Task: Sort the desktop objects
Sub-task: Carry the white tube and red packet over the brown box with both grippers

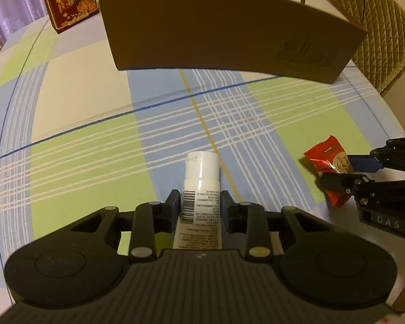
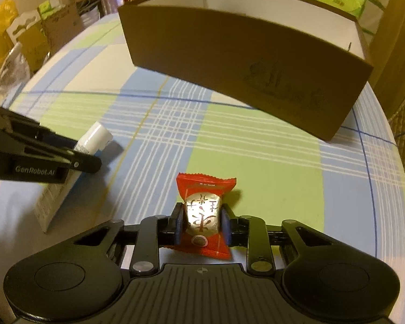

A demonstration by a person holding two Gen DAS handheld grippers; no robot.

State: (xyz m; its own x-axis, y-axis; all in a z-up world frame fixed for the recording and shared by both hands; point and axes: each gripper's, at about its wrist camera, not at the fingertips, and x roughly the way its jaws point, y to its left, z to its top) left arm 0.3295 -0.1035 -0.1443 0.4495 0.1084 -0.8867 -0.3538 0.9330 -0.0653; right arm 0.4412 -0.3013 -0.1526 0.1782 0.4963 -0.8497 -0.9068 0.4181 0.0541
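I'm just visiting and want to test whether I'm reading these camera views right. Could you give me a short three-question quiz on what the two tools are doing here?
1. True or false: the left gripper has its jaws on either side of a white tube.
2. Which item sits between the jaws of the right gripper? A) a pen B) a red candy packet C) a coin
3. Fill in: beyond both items, on the checked tablecloth, stands an open brown ____.

Key: 1 true; 2 B; 3 box
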